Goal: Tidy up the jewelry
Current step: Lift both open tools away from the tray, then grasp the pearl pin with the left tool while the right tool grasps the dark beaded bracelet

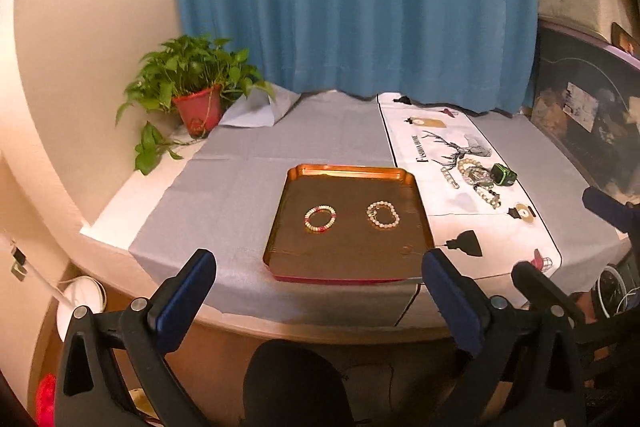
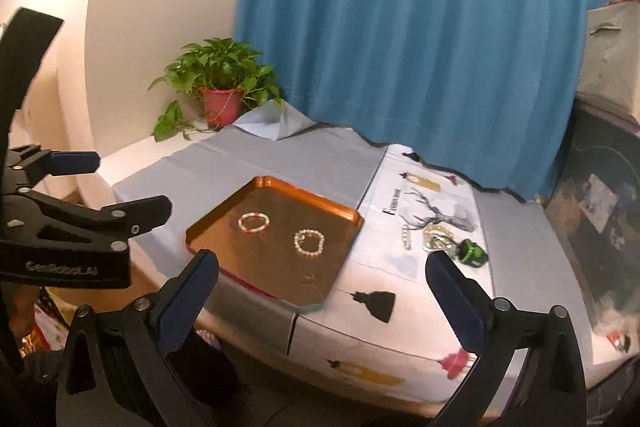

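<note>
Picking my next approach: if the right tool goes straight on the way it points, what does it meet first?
Probably the orange tray, near its right edge beside the pearl bracelet. The right tool stands open and empty, short of the table. Depth is unclear; it may land on the printed cloth instead.

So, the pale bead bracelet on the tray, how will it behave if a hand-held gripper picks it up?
The pale bead bracelet is a loop of small round beads, so it will probably sag and change shape when lifted. It looks light. Pushed instead, it may slide, since the orange tray looks smooth and shiny.
</note>
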### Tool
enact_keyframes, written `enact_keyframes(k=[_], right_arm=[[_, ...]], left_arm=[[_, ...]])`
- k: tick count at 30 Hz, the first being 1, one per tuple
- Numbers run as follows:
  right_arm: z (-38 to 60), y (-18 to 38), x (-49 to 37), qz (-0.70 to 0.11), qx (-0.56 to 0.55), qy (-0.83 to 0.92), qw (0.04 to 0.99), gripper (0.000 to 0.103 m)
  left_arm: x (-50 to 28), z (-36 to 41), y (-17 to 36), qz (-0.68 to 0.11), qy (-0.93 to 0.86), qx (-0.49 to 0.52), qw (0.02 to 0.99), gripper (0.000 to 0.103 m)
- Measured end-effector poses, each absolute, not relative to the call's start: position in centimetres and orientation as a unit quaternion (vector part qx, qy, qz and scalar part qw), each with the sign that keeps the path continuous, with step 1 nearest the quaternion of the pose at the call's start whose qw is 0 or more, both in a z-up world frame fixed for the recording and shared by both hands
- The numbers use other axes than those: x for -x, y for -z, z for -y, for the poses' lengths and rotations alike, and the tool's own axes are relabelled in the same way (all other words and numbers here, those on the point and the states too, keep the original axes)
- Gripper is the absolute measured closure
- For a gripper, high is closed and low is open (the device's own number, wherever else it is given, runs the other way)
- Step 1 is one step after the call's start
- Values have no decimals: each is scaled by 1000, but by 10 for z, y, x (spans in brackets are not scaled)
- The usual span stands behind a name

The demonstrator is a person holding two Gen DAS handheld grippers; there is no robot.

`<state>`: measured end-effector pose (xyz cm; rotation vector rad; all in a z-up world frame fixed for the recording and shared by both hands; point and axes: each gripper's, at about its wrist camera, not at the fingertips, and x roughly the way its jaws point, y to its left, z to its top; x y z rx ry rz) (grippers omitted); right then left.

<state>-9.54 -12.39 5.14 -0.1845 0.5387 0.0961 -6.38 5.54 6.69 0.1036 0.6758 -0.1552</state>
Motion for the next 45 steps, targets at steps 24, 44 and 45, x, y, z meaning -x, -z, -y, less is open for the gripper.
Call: enact_keyframes(k=[24,44,45], right_arm=[[202,-30,114,-272,-50,31,960,0],[364,79,-67,-392,-83,153,903,0],[366,87,-81,-399,-72,156,901,0]], left_arm=[[62,-36,-51,-360,97,-35,927,0],[-103,115,17,-449,186,-73,871,0],[-118,128,24,-454,186,-78,868,0]])
